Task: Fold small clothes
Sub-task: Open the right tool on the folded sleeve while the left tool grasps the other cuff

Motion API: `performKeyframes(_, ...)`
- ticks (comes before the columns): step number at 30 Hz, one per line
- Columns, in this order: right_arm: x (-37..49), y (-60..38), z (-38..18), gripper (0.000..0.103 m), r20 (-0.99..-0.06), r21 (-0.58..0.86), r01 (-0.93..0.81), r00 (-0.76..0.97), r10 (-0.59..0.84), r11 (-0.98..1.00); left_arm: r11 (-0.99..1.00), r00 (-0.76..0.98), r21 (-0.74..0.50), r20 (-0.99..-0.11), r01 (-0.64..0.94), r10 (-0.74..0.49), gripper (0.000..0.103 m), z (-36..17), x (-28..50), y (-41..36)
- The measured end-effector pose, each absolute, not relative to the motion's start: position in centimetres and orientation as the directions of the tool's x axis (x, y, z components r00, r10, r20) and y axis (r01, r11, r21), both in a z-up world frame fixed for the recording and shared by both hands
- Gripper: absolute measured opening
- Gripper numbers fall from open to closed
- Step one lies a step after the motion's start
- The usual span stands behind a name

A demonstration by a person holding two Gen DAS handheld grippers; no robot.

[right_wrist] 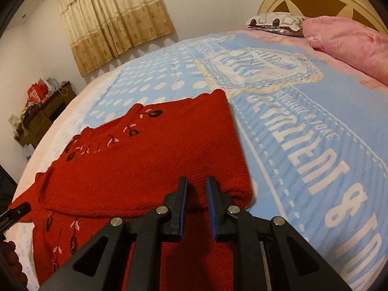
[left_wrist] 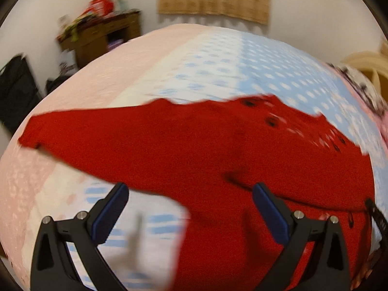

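A red knitted sweater [right_wrist: 135, 167] with dark and pink embroidered flowers lies on the bed, one part folded over the body. My right gripper [right_wrist: 196, 189] is at the near edge of that folded layer. Its jaws stand nearly together with red knit pinched between the blue pads. In the left wrist view, which is blurred, the same sweater [left_wrist: 194, 145] spreads across the bed with one sleeve stretched to the left. My left gripper [left_wrist: 190, 189] hangs above its near edge, wide open, with nothing gripped.
The bed carries a light blue and white printed blanket [right_wrist: 303, 133]. A pink pillow [right_wrist: 349, 46] and a patterned one [right_wrist: 276, 21] lie by the headboard. A wooden desk [left_wrist: 101, 36] with clutter stands by the wall under a curtain [right_wrist: 114, 21].
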State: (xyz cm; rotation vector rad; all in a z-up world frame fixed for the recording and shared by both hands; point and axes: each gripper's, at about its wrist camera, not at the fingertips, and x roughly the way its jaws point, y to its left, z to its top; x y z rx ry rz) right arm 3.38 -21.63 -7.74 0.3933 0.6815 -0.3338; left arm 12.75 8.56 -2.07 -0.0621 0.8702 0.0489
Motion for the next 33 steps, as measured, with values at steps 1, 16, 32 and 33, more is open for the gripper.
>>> performKeyframes(1, 3.3, -21.5, -7.7, 0.017, -0.662, 0.235, 0.420, 0.729, -0.172, 0.876, 0.994, 0.657, -0.030, -0.752, -0.109, 0.049, 0.103, -1.8, 12.7, 10.0)
performKeyframes(16, 3.9, -18.9, -7.5, 0.062, -0.645, 0.183, 0.327, 0.752, -0.138, 0.927, 0.760, 0.660, -0.269, -0.703, -0.591, 0.264, 0.075, -1.6, 14.4, 36.4)
performKeyframes(32, 4.1, -18.8, -7.8, 0.062, -0.650, 0.161, 0.331, 0.744, -0.152, 0.930, 0.693, 0.674, -0.382, -0.711, -0.611, 0.202, 0.019, -4.9, 16.4, 39.9)
performKeyframes(33, 4.1, -18.8, -7.8, 0.062, -0.650, 0.161, 0.331, 0.744, -0.152, 0.930, 0.707, 0.679, -0.383, -0.710, -0.594, 0.186, 0.015, -5.1, 16.7, 40.0)
